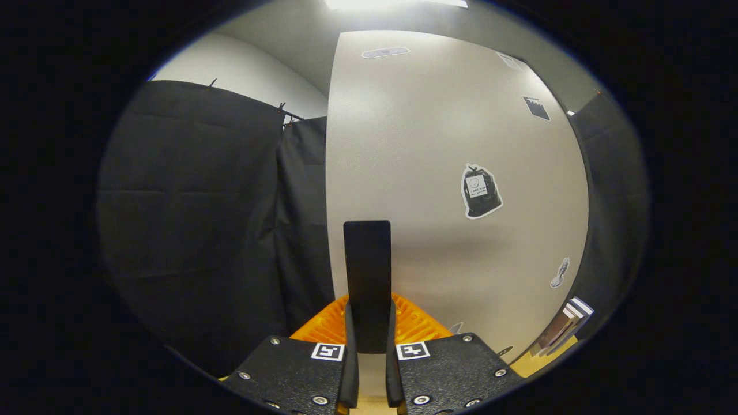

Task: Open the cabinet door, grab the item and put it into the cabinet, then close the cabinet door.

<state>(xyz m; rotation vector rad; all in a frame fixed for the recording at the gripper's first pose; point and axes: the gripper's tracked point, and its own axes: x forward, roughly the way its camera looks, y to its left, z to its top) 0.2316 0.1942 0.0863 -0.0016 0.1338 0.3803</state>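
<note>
While pinched between both fingers of the gripper (371,369), stands upright: a flat, dark, plain slab (367,276), rectangular. Just behind, an orange ribbed tray (415,325). Farther off, the pale cabinet door (438,173), dotted with stickers (480,191).

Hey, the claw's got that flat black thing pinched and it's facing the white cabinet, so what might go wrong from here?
1. The claw grips the flat black rectangular slab only at its lower end; most of it stands beyond the fingers, so it may pivot or slip.
2. The pale cabinet panel with stickers looks close ahead; the slab's top edge could strike it.
3. No opening is visible here, so the door may need opening first.
</note>
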